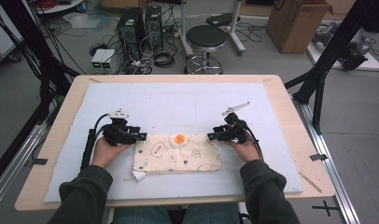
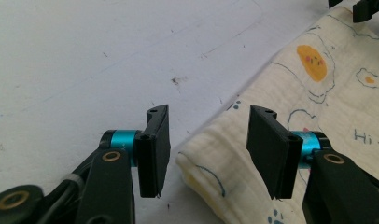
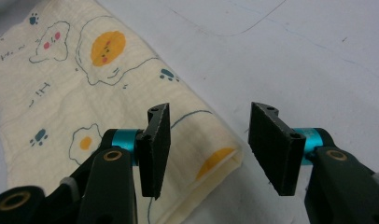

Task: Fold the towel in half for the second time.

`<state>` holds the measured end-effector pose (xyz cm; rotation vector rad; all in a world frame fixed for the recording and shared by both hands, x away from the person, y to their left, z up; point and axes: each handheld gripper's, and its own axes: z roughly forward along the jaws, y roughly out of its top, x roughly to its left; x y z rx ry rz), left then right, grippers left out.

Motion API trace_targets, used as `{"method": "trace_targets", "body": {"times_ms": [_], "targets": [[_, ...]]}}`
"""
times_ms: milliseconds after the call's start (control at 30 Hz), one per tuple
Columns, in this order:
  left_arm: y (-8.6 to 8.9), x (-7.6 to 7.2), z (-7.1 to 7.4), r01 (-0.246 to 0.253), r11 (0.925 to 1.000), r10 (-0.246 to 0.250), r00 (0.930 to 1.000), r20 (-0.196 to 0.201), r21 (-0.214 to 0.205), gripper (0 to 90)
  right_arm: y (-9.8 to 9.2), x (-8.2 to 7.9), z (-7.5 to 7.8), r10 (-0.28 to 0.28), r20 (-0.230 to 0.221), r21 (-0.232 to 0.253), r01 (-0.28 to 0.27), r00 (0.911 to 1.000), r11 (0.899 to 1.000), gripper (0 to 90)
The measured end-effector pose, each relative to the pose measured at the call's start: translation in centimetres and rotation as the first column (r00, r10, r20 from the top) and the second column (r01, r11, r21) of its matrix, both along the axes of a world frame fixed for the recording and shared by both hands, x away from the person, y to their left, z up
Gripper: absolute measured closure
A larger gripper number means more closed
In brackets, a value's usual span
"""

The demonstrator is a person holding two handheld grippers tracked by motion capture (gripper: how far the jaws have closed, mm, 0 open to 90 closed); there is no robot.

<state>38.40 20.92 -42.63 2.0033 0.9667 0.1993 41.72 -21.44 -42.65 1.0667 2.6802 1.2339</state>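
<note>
A folded cream cloth (image 1: pixel 178 151) printed with fried eggs and paw marks lies flat on the white mat (image 1: pixel 178 102), near the person. My left gripper (image 1: pixel 143 136) is at the cloth's far left corner, low over the mat. In the left gripper view that corner of the cloth (image 2: pixel 318 93) reaches in between the jaws of my left gripper (image 2: pixel 210 112), which stand apart and do not press on it. My right gripper (image 1: pixel 211 136) is at the far right corner. The cloth's (image 3: pixel 85 70) folded corner lies between the jaws of my right gripper (image 3: pixel 211 109), which stand apart.
The mat covers most of a wooden table (image 1: pixel 299 121). A thin wooden stick (image 1: pixel 311 182) lies near the table's front right edge. Beyond the table stand a stool (image 1: pixel 205 39), computer towers (image 1: pixel 131 25) and a cardboard box (image 1: pixel 295 23) on the floor.
</note>
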Motion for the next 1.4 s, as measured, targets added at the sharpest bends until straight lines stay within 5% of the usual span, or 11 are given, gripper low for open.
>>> {"method": "trace_targets", "body": {"times_ms": [200, 433, 667, 900, 1400], "targets": [[0.1, 0.3, -0.4, -0.014, 0.9999, 0.014, 0.9997, -0.021, 0.008, 51.8, -0.1, 0.2, -0.2, 0.005, -0.008, -0.009, -0.005, 1.0, 1.0, 52.2], [-0.4, 0.5, -1.1, 0.017, 0.9976, -0.013, 0.9978, -0.065, 0.067, 63.6, 0.3, 0.1, -0.5, 0.035, -0.027, -0.042, -0.036, 0.999, 0.998, 64.3], [-0.8, 0.4, -1.3, 0.041, 0.9965, -0.037, 0.9978, -0.055, 0.073, 81.0, 0.2, 0.3, -0.6, 0.036, -0.039, -0.046, -0.038, 0.9986, 0.998, 76.1], [-0.9, 0.1, -1.0, 0.04, 0.9951, -0.036, 0.9987, -0.036, 0.091, 84.3, -0.1, 0.4, -0.6, 0.055, -0.055, -0.028, -0.057, 0.997, 0.998, 83.7], [0.2, 0.5, 0.3, -0.066, 0.9978, 0.066, 0.9968, 0.045, -0.002, 85.3, -0.6, 1.8, 0.9, 0.005, -0.031, 0.006, -0.005, 0.9995, 1.0, 84.6]]}}
